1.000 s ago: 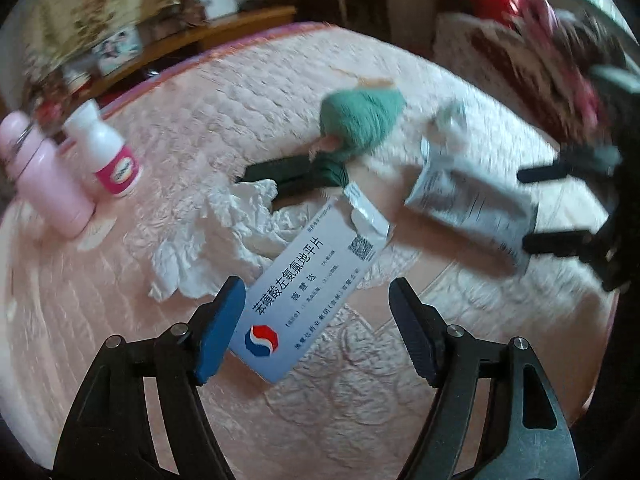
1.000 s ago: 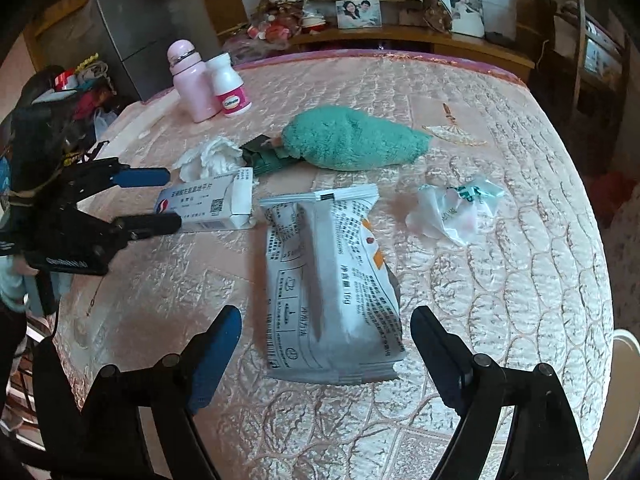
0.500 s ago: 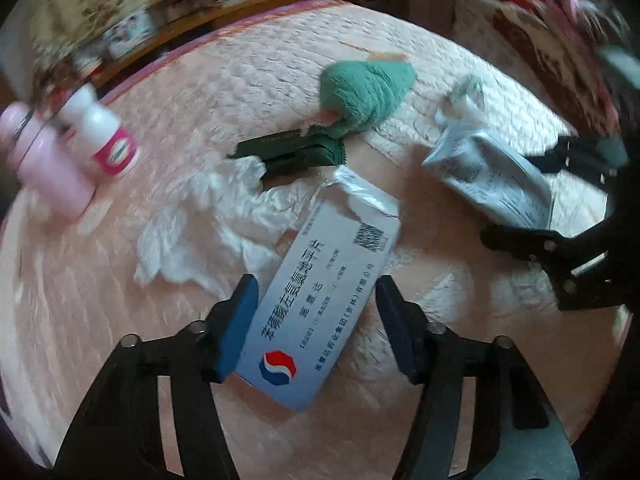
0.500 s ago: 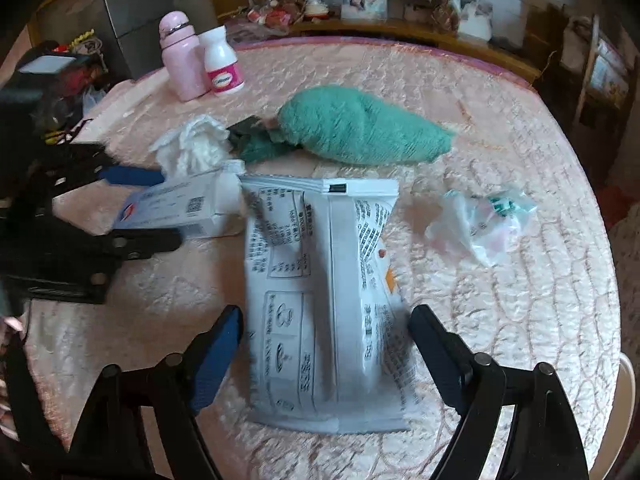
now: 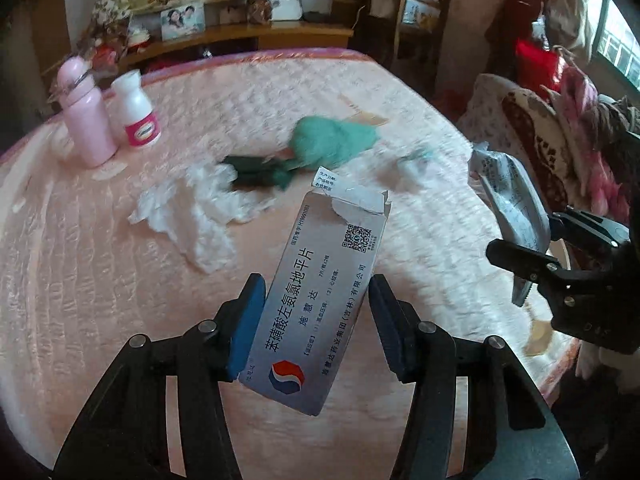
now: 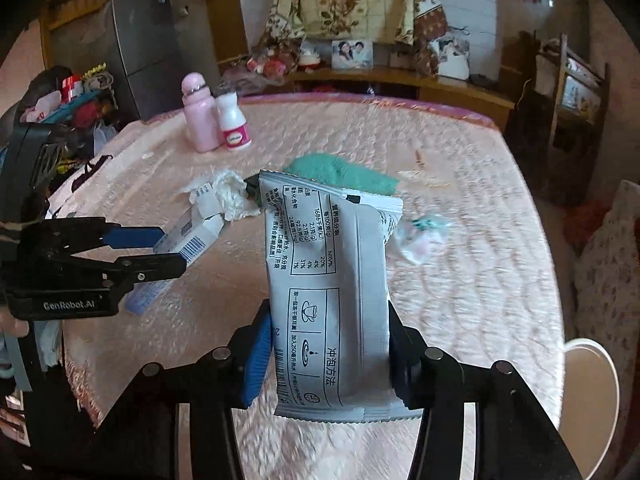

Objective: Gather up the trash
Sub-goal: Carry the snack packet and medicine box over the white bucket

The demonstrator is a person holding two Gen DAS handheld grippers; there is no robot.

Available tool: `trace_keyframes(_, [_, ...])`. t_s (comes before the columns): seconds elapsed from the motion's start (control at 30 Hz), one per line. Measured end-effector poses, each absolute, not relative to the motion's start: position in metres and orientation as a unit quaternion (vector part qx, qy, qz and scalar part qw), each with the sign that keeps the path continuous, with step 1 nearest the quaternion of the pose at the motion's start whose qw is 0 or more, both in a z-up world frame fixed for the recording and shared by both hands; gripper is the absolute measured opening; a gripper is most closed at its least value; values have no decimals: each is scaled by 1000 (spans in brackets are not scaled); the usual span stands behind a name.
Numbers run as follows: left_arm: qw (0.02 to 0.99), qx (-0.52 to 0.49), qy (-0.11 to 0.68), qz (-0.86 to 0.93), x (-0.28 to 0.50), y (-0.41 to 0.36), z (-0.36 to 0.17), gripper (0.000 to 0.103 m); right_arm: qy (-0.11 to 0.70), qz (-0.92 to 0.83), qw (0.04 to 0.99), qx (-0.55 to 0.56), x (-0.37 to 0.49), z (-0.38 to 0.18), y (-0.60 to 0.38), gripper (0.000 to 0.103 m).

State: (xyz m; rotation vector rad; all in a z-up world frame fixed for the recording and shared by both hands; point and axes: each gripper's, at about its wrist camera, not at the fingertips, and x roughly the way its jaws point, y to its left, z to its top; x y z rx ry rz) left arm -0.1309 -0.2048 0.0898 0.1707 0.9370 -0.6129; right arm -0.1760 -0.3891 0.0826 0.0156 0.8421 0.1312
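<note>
My left gripper [image 5: 316, 320] is shut on a torn white medicine box [image 5: 320, 292] and holds it above the pink quilted bed [image 5: 100, 280]. My right gripper [image 6: 328, 344] is shut on a grey-white snack packet [image 6: 328, 292], also lifted off the bed. The packet shows at the right of the left wrist view [image 5: 512, 200], and the box at the left of the right wrist view [image 6: 188, 240]. A crumpled white tissue [image 5: 192, 208] and a small crumpled wrapper [image 6: 420, 236] lie on the bed.
A pink bottle [image 5: 84, 120] and a white bottle [image 5: 138, 110] stand at the bed's far left. A teal fuzzy cloth [image 5: 332, 142] and dark green cloth [image 5: 256, 170] lie mid-bed. A white bin rim [image 6: 592, 384] shows beyond the bed's right edge.
Both grippers closed on their items and lifted them: the left on the medicine box, the right on the snack packet. Both now hang above the bed.
</note>
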Motion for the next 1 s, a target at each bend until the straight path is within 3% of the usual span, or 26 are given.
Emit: trace_keyframes(1.0, [801,100,429,-405,-208,-426,104,52,413,-126,898,77,-299,85,-583,49])
